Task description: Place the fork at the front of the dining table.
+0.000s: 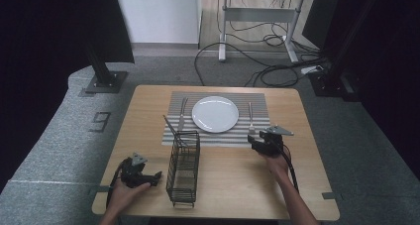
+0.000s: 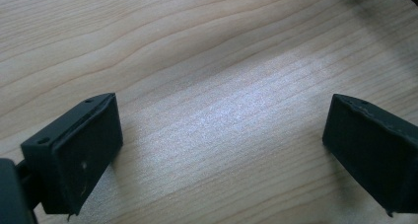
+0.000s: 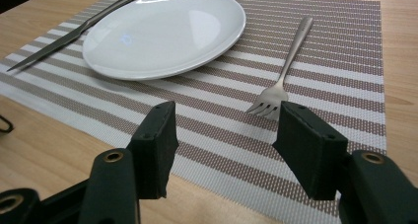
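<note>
Now we've got the fork (image 3: 285,71) lying on the mat (image 3: 345,46) right of the plate (image 3: 162,31), right gripper (image 3: 224,135) open just below it, left gripper (image 2: 222,150) open at lower left, so next we reach into the rack (image 1: 183,168).

I see a wooden bench (image 1: 297,185) with a striped placemat (image 1: 257,101) at its far middle. White round plate (image 1: 215,114) sits centred on the placemat, nothing on it. Knife (image 1: 182,113) lies left of the plate, on the mat, pointing away from me. Black wire rack (image 1: 183,168) stands upright on the bench in front of the mat's left part, a thin dark rod (image 1: 169,125) leaning out of its top. Grey carpet floor (image 1: 59,136) around, a "9" marking (image 1: 100,121) on it at left. Behind, a desk frame (image 1: 257,17) with black cables (image 1: 267,66) on the floor.
</note>
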